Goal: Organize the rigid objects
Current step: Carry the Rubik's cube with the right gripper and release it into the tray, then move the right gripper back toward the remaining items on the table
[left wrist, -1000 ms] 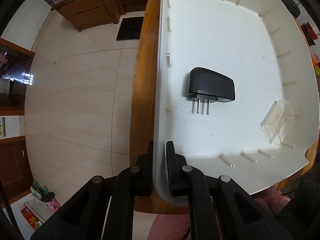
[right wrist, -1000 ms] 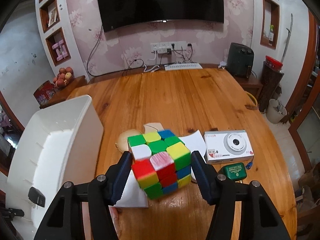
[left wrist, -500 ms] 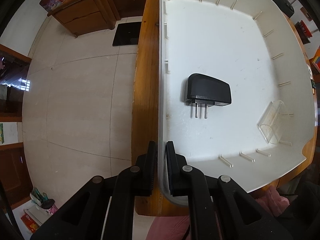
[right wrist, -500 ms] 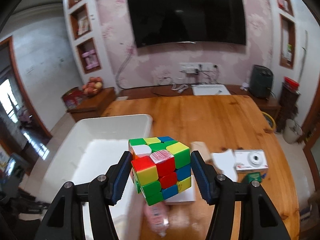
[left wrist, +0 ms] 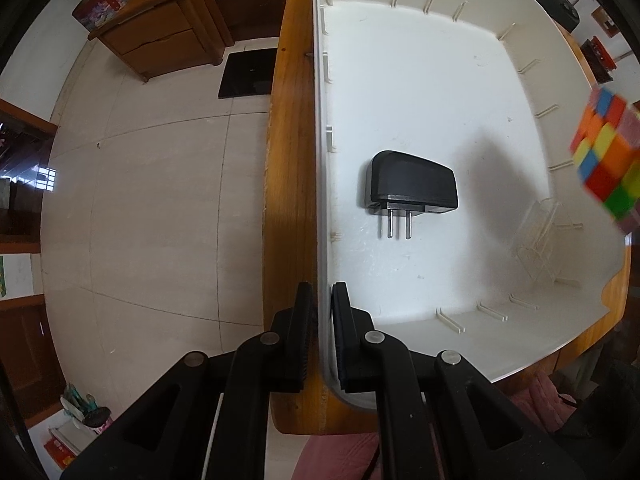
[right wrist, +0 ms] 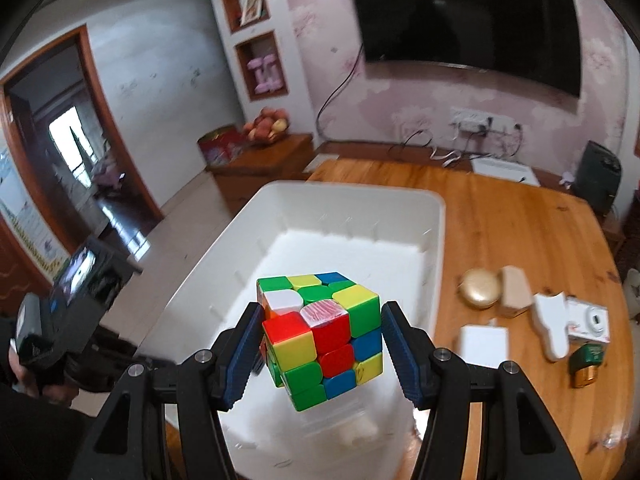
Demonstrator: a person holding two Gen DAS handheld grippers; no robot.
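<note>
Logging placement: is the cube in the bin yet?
Not yet. The cube hangs above the bin, held in the right gripper.

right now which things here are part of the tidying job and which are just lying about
In the job:
- cube, held in the right tongs above the bin
- bin, its wall pinched by the left tongs
- charger, lying in the bin

Lying about:
- tv
- fruit on the cabinet
- black appliance
</note>
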